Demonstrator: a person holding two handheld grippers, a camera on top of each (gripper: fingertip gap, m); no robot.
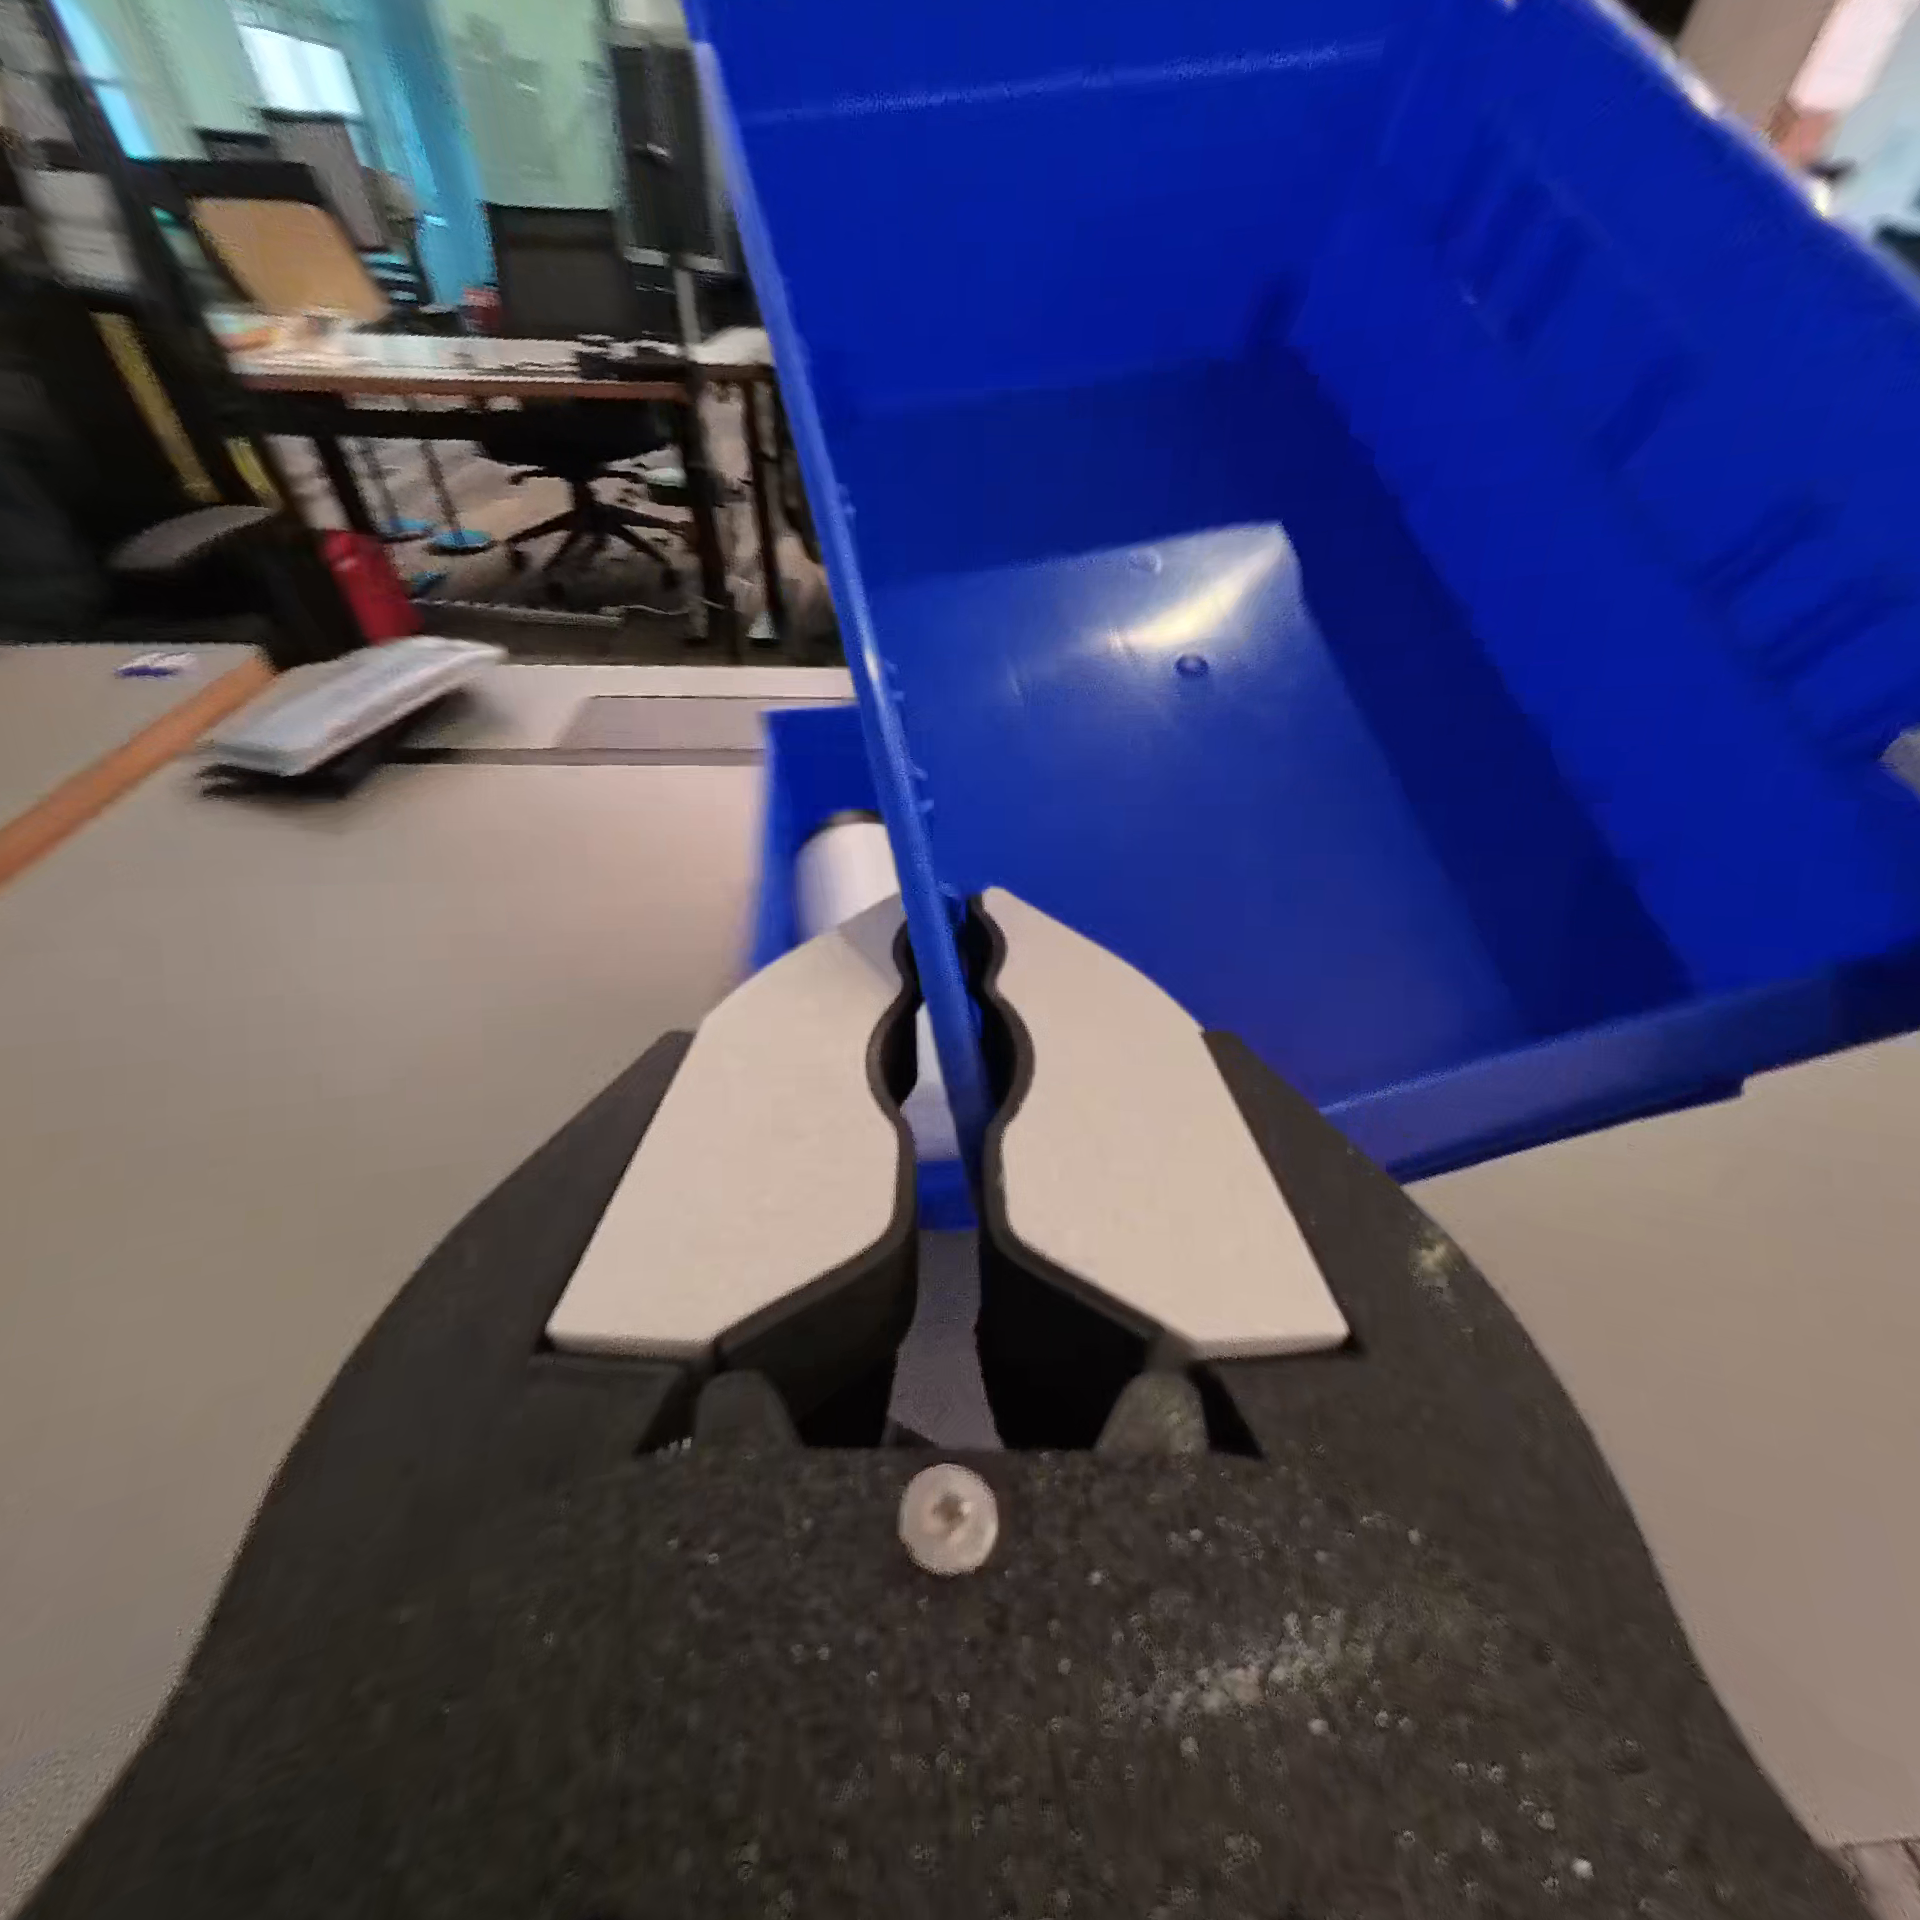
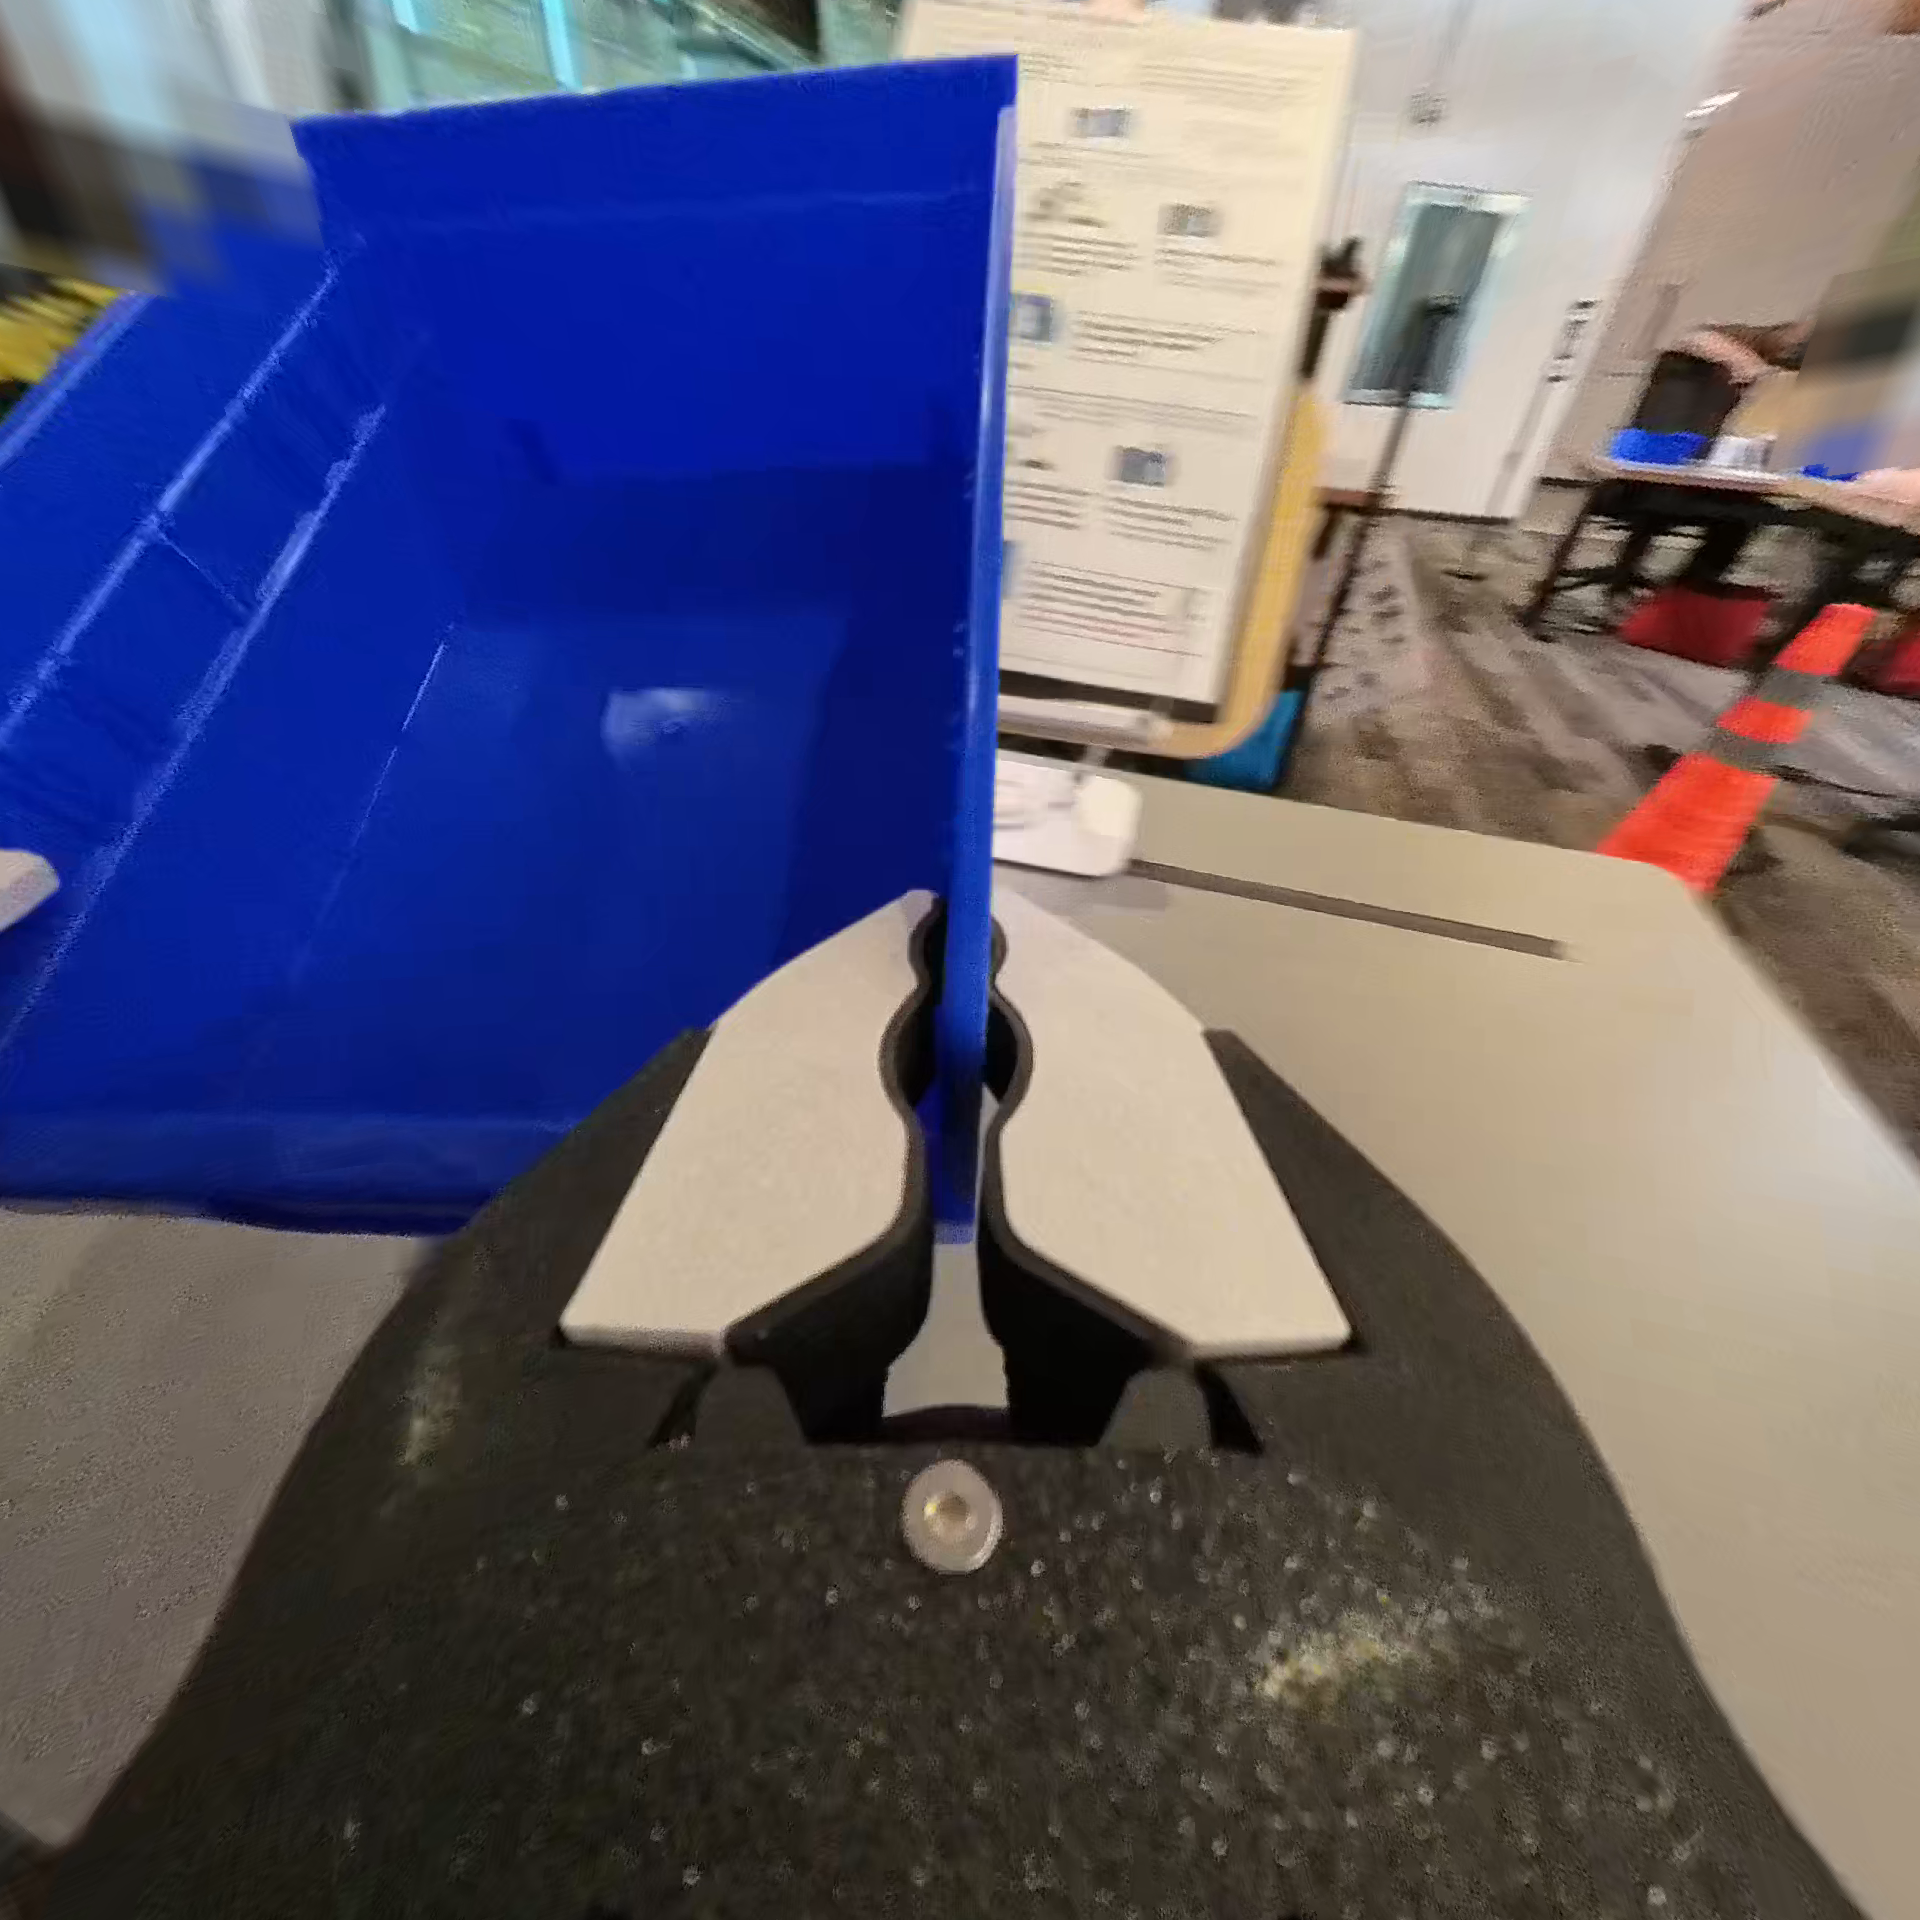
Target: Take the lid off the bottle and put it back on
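Observation:
An empty blue plastic bin [image 1: 1351, 727] is raised and tilted over the grey table. My left gripper [image 1: 951, 914] is shut on the bin's thin left wall [image 1: 914, 790], with both pads against it. My right gripper [image 2: 961, 914] is shut on the bin's right wall [image 2: 977, 623] in the right wrist view, where the bin's inside [image 2: 520, 727] also shows empty. Behind the left wall, a white cylindrical bottle [image 1: 847, 873] lies in a second blue bin [image 1: 795, 790]. No lid can be made out on it.
The grey table [image 1: 364, 1039] stretches to the left, with a flat stack of grey items [image 1: 343, 707] at its far edge. A white block with a cable [image 2: 1070, 821] lies on the table to the right. A poster board [image 2: 1143, 364] and an orange cone [image 2: 1714, 769] stand beyond.

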